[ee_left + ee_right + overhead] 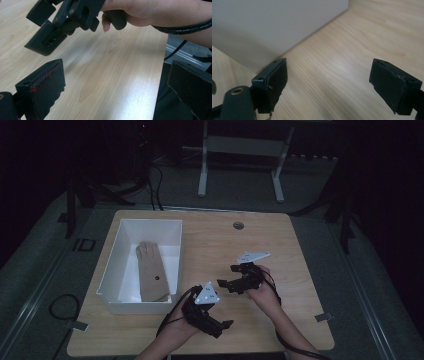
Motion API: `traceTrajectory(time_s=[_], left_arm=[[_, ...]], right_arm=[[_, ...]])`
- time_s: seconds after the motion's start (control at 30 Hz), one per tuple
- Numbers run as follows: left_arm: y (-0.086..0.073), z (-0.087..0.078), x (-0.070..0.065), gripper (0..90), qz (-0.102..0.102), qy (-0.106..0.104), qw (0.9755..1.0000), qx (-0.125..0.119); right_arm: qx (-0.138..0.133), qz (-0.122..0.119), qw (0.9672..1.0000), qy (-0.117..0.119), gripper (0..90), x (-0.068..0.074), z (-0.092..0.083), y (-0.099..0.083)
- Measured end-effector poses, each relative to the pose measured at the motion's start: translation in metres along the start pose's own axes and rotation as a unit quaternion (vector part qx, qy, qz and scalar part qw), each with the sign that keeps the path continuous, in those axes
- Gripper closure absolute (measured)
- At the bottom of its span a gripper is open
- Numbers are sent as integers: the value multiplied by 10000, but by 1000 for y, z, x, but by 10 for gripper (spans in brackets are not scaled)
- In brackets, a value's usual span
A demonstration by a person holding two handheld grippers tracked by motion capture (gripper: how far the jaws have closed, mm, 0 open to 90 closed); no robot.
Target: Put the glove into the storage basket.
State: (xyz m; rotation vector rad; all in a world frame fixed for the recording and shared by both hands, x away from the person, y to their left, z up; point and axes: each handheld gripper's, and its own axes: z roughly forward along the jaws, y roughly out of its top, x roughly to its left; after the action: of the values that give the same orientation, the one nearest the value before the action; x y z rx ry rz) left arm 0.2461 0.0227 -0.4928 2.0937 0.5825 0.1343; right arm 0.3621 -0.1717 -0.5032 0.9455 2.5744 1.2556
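A white open box (136, 307) stands on the left half of the wooden table (280, 245). A tan glove (150, 270) lies flat inside it, fingers toward the far end. My left gripper (222, 327) hovers near the front edge, right of the box's near corner. Its jaws are wide open over bare wood (116, 95). My right gripper (227, 276) sits just beyond it, pointing left at the box. It is open and empty (334, 85), facing the box's white wall (274, 25). The right gripper (57, 25) and its hand also appear in the left gripper view.
A round cable hole (238, 225) lies near the table's far edge. Bare wood spreads right of the box. Cables trail from both grippers toward the front edge. A white frame (240, 150) stands on the dark floor behind the table.
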Motion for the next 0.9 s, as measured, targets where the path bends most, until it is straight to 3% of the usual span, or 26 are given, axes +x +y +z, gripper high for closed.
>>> traceTrajectory(time_s=[0.2, 0.37, 0.57, 0.9], left_arm=[[-11, 17, 3, 17, 44, -49, 9999, 101], [-22, 27, 8, 17, 22, -23, 9999, 136], [-34, 35, 13, 17, -85, -51, 9998, 167], [-47, 45, 15, 17, -95, -143, 9996, 211]], right_arm=[[44, 79, 10000, -12, 151, -5, 4, -18], [124, -47, 9999, -90, 150, -6, 8, -31], [181, -83, 9997, -111, 146, -8, 10, -41], [308, -23, 9994, -123, 140, -14, 12, -57]])
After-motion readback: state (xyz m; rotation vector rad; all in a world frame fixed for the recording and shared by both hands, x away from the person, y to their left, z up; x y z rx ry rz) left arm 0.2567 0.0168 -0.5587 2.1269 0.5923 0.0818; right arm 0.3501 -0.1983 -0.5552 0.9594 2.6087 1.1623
